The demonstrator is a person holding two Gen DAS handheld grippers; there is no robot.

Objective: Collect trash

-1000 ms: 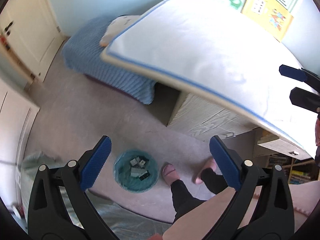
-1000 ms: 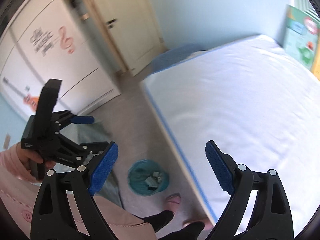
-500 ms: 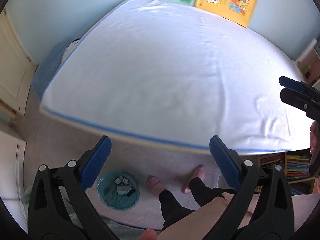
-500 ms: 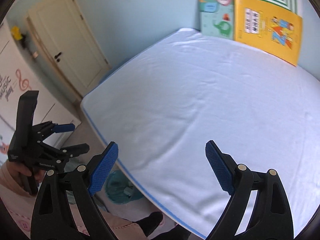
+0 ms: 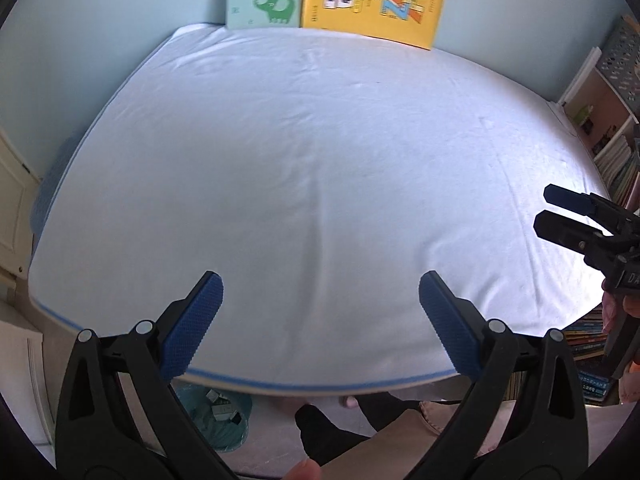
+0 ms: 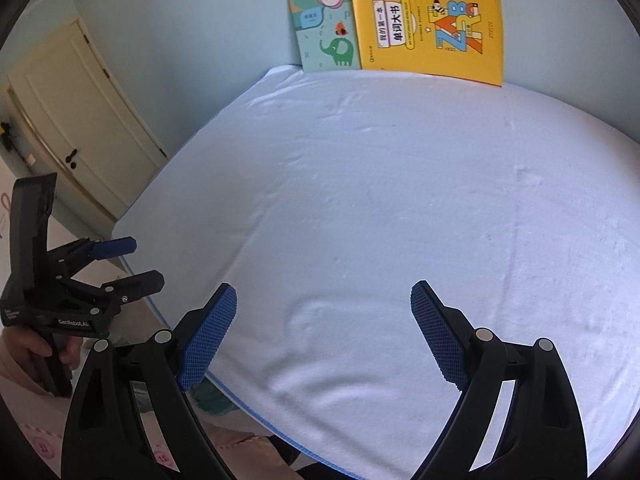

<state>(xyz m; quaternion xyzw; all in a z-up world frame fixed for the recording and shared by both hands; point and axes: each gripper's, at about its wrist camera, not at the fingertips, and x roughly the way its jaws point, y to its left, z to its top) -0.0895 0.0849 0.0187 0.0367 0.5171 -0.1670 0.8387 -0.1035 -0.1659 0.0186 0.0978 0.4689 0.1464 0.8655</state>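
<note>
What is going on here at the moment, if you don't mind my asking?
A person is holding a hand-held gripper in each hand over a bed with a white sheet. The left hand-held gripper and the right hand-held gripper are both open and hold nothing. A teal trash bin with some scraps inside sits on the floor by the person's feet, partly under the bed's near edge. No trash shows on the sheet; two picture books lean against the far wall.

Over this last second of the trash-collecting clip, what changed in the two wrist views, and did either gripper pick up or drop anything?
Both cameras swung up from the floor to the white bed. The teal trash bin, earlier in open view, now peeks out at the bed's near edge. Nothing was grasped or released: the left gripper and right gripper stayed open and empty. The books remain against the wall.
</note>
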